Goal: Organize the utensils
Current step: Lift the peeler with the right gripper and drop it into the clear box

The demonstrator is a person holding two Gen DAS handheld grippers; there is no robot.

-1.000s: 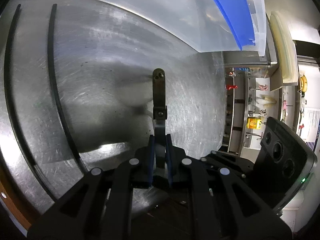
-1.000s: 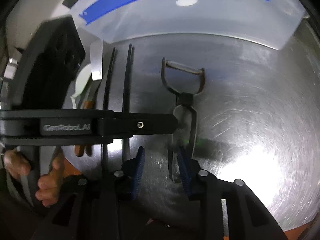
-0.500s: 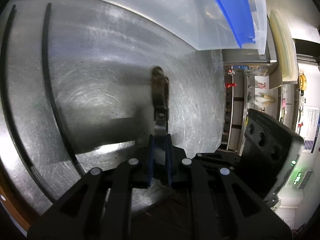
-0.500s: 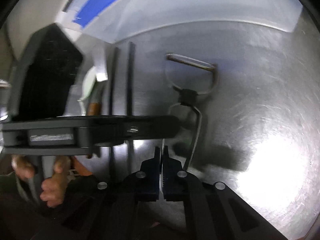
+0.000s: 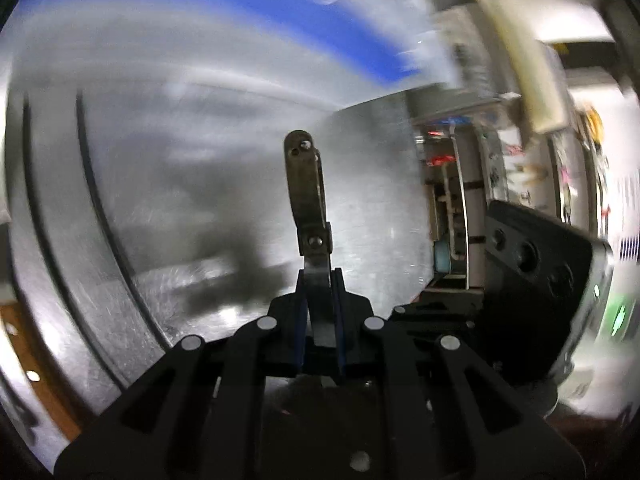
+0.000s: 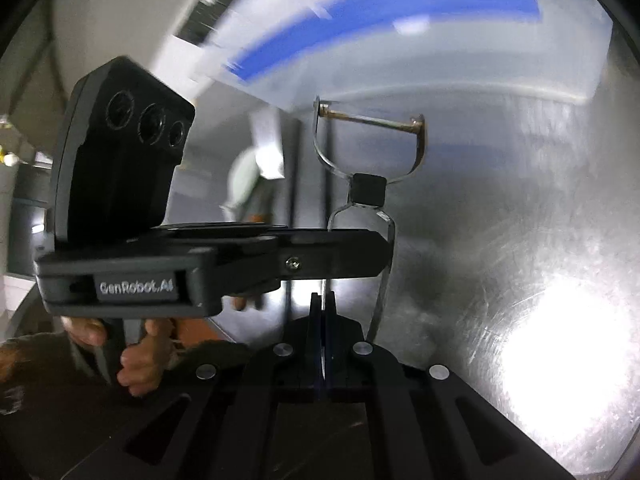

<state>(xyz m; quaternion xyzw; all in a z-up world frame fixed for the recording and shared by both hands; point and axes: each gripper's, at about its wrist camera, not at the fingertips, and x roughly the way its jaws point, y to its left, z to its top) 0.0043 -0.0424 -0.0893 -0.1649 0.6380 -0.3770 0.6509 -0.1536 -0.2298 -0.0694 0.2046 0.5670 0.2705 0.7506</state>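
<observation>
One peeler [image 6: 370, 192] is in play, with two dark chopsticks [image 5: 102, 216] lying side by side on the bench [image 6: 500, 208] toward its left edge. The left claw [image 5: 319, 300] is pinched tight on the peeler's handle, holding it clear above the steel. The right claw [image 6: 323, 320] is closed flat on one thin side of the same wire handle. A clear bin with a blue band [image 6: 400, 16] stands at the bench's far edge; cluttered shelves [image 5: 452, 184] lie beyond.

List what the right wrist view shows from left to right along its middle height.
Black left gripper body with three lenses → two thin dark chopsticks on the steel table → wire-handled Y-shaped metal peeler → bright glare patch.
</observation>
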